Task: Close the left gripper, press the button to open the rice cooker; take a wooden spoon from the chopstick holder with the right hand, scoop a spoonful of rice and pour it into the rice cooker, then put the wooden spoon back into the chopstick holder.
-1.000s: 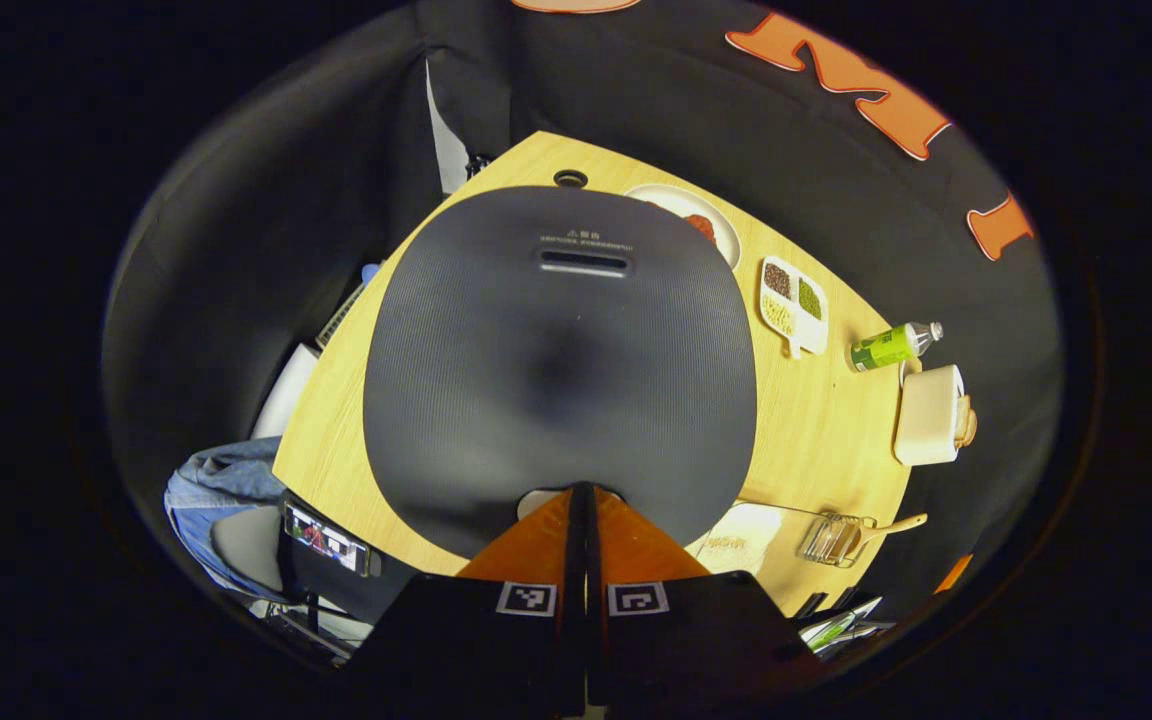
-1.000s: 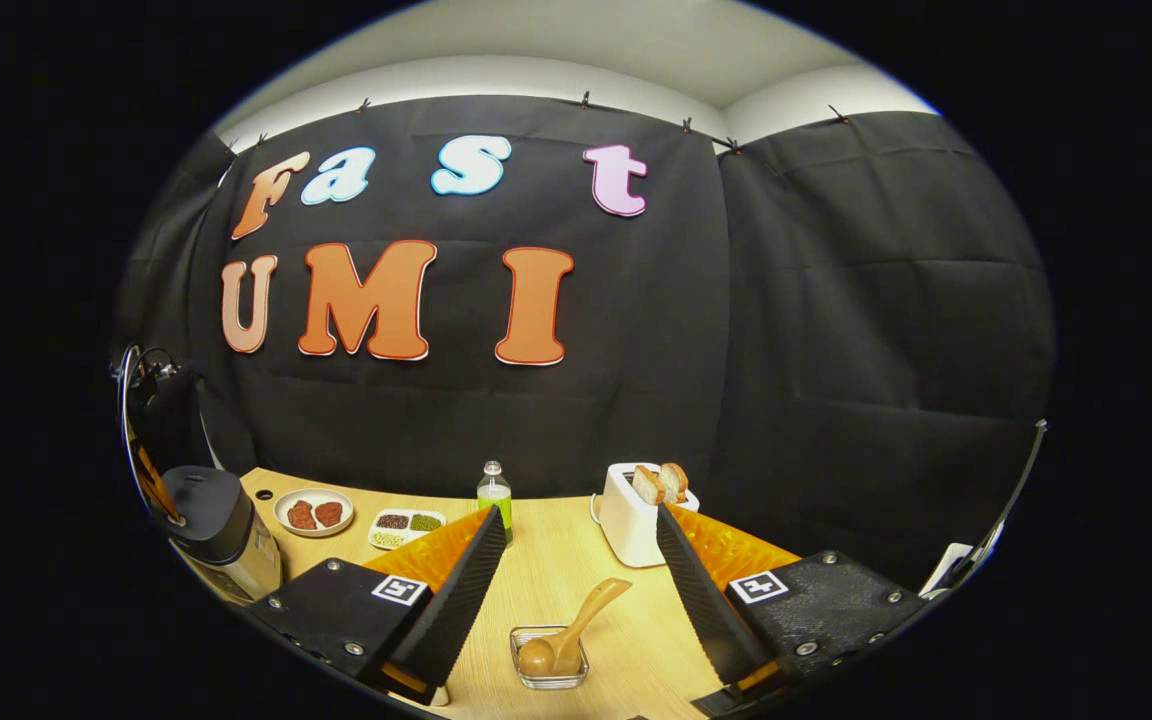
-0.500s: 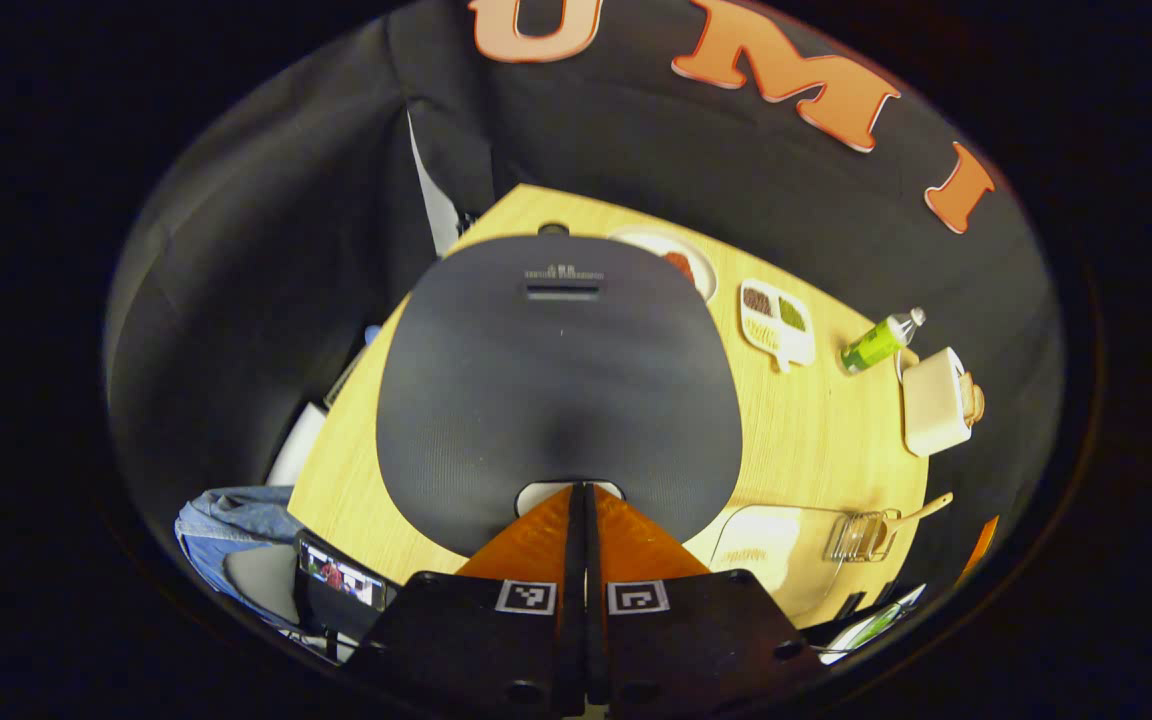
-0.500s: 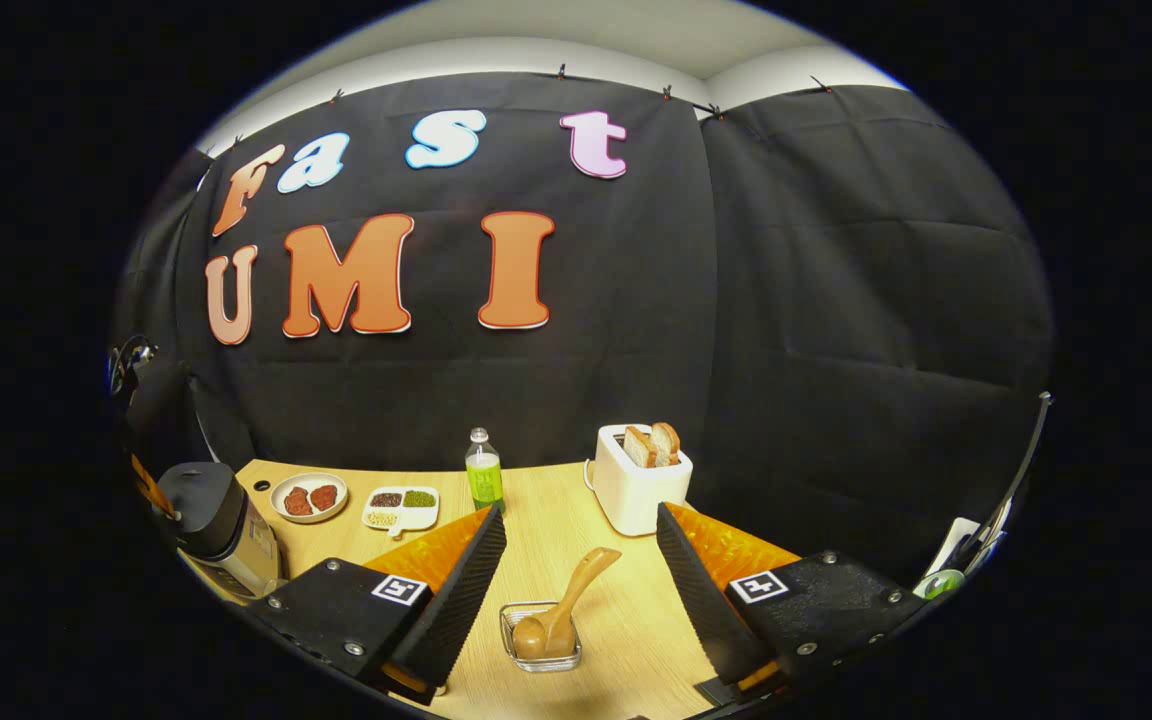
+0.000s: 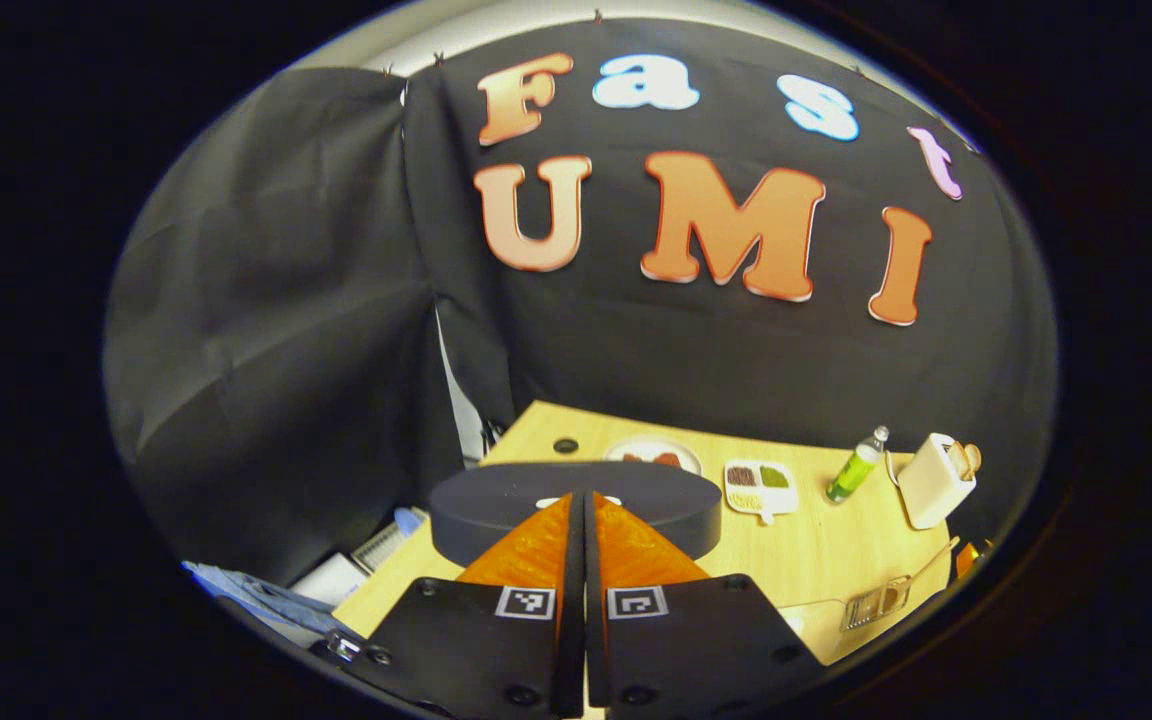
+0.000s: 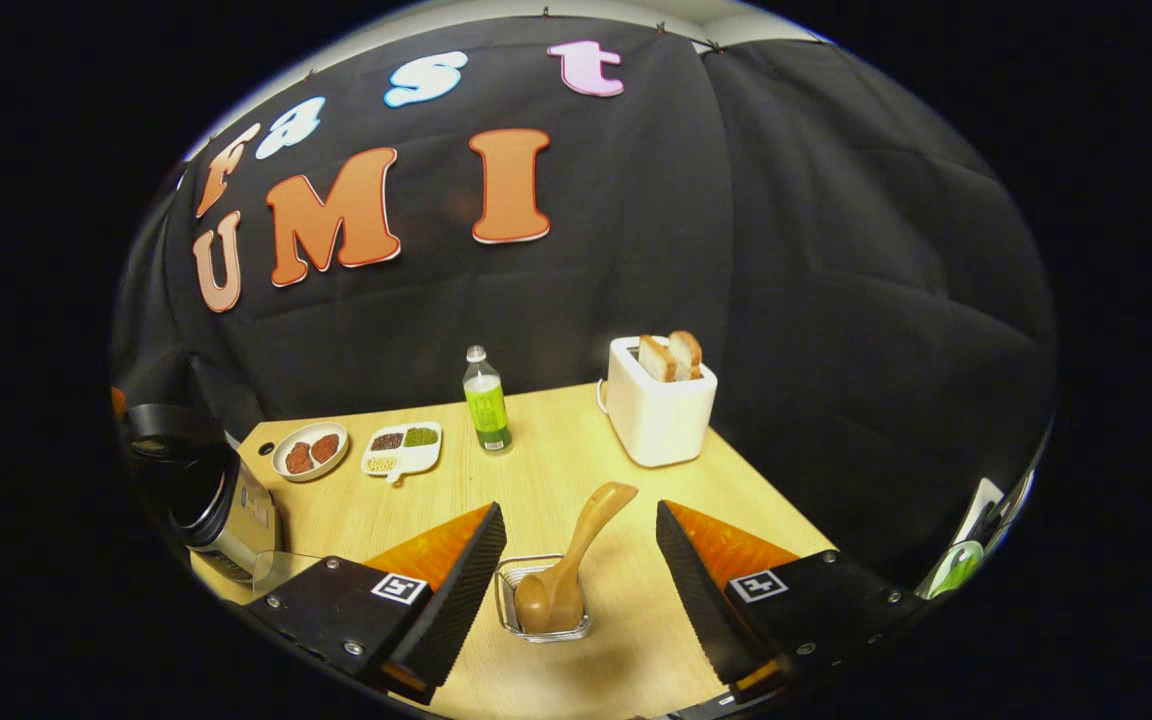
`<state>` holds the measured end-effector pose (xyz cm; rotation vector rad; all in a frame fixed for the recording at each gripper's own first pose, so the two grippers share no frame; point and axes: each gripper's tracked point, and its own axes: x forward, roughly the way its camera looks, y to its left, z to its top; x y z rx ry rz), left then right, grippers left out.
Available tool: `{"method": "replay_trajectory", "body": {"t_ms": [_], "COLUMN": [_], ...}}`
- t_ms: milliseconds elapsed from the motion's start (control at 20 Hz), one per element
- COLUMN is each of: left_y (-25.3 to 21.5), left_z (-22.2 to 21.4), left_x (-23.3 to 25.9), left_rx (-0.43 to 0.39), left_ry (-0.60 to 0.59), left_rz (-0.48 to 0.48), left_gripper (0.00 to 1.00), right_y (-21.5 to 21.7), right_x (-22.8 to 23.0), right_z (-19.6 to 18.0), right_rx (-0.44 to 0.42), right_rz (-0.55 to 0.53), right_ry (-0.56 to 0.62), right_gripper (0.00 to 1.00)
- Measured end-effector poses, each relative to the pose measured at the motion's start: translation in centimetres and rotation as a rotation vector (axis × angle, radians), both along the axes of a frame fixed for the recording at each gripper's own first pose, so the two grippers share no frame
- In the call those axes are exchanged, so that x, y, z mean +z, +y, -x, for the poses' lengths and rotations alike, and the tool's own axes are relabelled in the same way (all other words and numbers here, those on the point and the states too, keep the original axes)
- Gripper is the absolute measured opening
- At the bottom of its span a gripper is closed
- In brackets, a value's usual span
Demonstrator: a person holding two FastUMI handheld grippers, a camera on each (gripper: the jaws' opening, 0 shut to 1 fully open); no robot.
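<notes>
- In the left gripper view the left gripper (image 5: 581,505) has its two fingers pressed together with nothing between them; its tips sit in front of the dark lid of the rice cooker (image 5: 656,505).
- In that view the rice cooker stands at the near left part of the wooden bench (image 5: 816,555), its lid seen almost edge-on as a flat dark oval.
- In the right gripper view the rice cooker (image 6: 198,490) is at the far left end of the bench (image 6: 556,450), and its lid looks raised, though it is too close to the edge to be sure.
- The right gripper (image 6: 576,545) is wide open and holds nothing; its fingers stand either side of the chopstick holder (image 6: 541,625), apart from it.
- The chopstick holder is a small clear box on the bench, just ahead of the gripper.
- The wooden spoon (image 6: 571,565) rests in it, bowl down, handle leaning up and away to the right.
- Farther back on the bench: a round plate (image 6: 310,451) with two reddish pieces, a white divided dish (image 6: 401,449) of grains just beside it, then a green bottle (image 6: 486,402), upright.
- A white toaster (image 6: 658,410) with two slices of bread (image 6: 670,355) in its slots stands to the right of the bottle.
</notes>
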<state>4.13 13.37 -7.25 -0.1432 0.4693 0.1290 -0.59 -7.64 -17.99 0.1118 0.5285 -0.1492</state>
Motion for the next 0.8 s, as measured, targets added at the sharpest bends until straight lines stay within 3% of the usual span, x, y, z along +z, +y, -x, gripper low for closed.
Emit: {"method": "replay_trajectory", "body": {"t_ms": [150,200,350,400,650,800], "left_y": [-2.6,-3.1,-4.4,-5.2,-6.3,-6.8], "left_z": [1.5,2.0,3.7,4.1,6.3,7.9], "left_x": [1.4,1.7,2.5,2.7,2.8,2.4], "left_rx": [-0.024,-0.03,-0.045,-0.052,-0.02,0.017], "left_ry": [-0.073,-0.086,-0.113,-0.118,-0.107,-0.071], "left_rz": [-0.056,-0.085,-0.143,-0.157,-0.247,-0.266], "left_gripper": [0.06,0.14,0.51,0.53,0.87,0.87], "right_y": [0.3,0.2,0.4,0.5,0.7,0.2], "right_x": [-2.8,-3.6,-6.1,-6.8,-9.9,-11.5], "right_z": [-1.1,-1.4,-2.3,-2.7,-5.1,-5.9], "right_rx": [-0.001,-0.004,0.009,0.018,0.035,0.022], "right_rz": [-0.057,-0.074,-0.133,-0.151,-0.204,-0.233], "right_ry": [0.073,0.097,0.168,0.189,0.271,0.32], "right_gripper": [0.92,0.92,0.87,0.85,0.68,0.6]}}
